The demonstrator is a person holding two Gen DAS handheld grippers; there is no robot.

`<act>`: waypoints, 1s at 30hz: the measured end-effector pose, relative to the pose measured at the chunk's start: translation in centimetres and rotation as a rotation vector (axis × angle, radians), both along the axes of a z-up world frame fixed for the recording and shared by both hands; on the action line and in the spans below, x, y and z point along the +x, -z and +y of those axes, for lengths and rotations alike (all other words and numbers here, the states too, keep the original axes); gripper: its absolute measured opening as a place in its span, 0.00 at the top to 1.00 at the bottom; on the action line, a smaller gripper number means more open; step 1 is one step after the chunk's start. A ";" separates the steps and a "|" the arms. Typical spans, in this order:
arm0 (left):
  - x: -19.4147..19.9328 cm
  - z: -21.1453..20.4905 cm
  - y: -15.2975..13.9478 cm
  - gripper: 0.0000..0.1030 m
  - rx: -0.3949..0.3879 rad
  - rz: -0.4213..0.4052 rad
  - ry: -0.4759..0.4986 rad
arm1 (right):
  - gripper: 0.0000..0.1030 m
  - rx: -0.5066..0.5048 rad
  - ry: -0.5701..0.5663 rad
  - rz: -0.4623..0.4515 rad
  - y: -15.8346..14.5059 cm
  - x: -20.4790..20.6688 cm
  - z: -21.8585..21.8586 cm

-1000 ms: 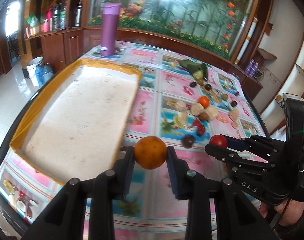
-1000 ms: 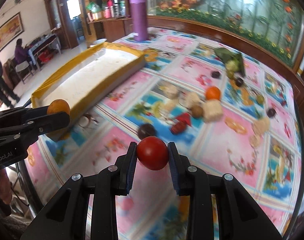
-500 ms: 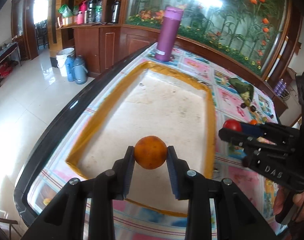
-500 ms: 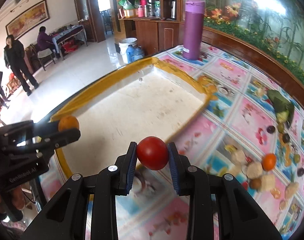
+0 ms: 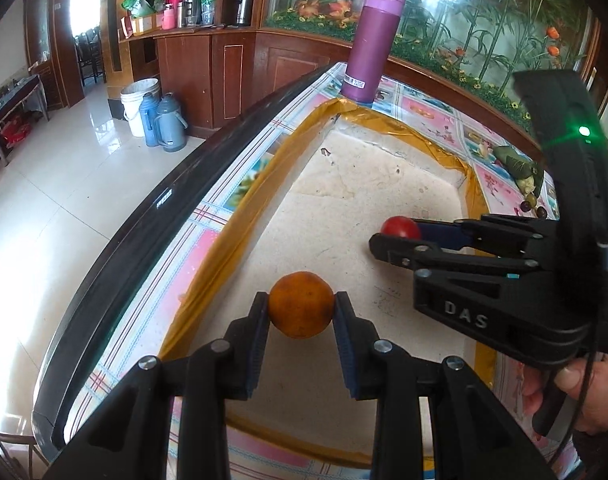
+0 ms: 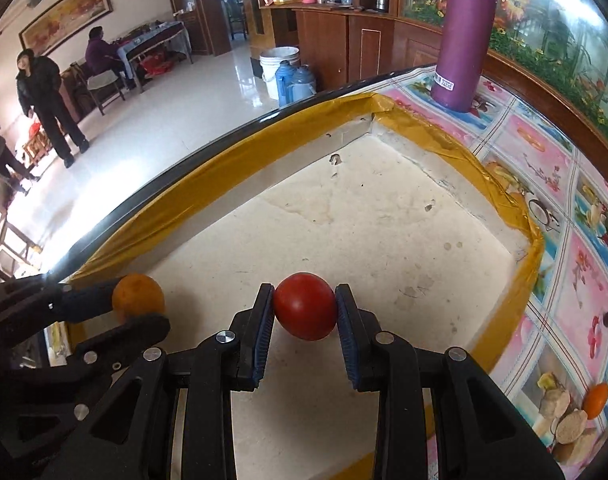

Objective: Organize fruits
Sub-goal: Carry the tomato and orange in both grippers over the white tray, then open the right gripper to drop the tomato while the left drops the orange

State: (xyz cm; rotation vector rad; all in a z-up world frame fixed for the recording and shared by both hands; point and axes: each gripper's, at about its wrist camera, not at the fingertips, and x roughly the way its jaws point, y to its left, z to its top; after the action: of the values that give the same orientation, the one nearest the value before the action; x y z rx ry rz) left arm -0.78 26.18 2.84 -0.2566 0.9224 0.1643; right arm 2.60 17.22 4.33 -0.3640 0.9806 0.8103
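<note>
Orange fruit (image 5: 301, 305) is clamped between the pads of the left gripper (image 5: 301, 308), both pads pressing its sides, held above the white floor of the yellow-rimmed tray (image 5: 232, 224). Red tomato (image 6: 305, 306) is pinched the same way in the right gripper (image 6: 305, 308), also over the tray floor, well inside the rim. From the left wrist view the right gripper sits ahead and to the right with the tomato at its tips; from the right wrist view the left gripper is low on the left with the orange. Neither fruit looks to touch the tray, though height is hard to judge through the fisheye. Purple bottle (image 6: 461, 36) stands beyond the tray's far corner. Loose fruits (image 6: 583, 408) lie on the patterned tablecloth (image 6: 551, 160), right of the right gripper, outside the tray.
</note>
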 end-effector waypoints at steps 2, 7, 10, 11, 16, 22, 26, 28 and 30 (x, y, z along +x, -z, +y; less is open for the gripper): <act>0.0 0.0 0.2 0.66 0.012 0.002 0.004 | 0.71 -0.006 0.004 0.009 0.4 0.3 0.2; 0.0 -0.2 0.7 0.66 0.063 0.017 0.016 | 0.71 -0.021 0.001 0.007 1.0 0.0 0.4; -0.1 -0.6 0.7 0.66 0.093 0.024 0.023 | 0.69 -0.019 0.007 0.006 1.0 -0.1 0.2; -0.2 -0.7 0.7 0.64 0.096 0.024 0.025 | 0.66 -0.024 0.012 0.002 1.0 -0.2 0.1; -1.0 -0.8 0.2 0.48 0.114 0.013 0.007 | 0.61 -0.023 0.029 -0.009 0.6 -0.4 -0.7; -2.8 -1.0 -1.0 0.37 0.135 -0.023 -0.032 | 0.61 0.004 0.046 -0.037 -1.0 -1.7 -2.6; -4.2 -1.2 -1.8 0.36 0.142 -0.048 -0.065 | 0.61 0.028 0.061 -0.065 -2.3 -3.1 -4.4; -4.9 -1.3 -2.1 0.35 0.140 -0.057 -0.078 | 0.60 0.047 0.071 -0.082 -3.1 -4.0 -5.5; -5.5 -1.6 -2.4 0.35 0.131 -0.064 -0.090 | 0.58 0.067 0.081 -0.100 -3.9 -4.8 -6.6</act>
State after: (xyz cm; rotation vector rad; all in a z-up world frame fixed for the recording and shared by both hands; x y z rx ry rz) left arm -6.26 24.61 5.21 -0.1813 0.8338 0.2964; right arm -2.23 10.59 8.23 -0.3023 0.8668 0.7430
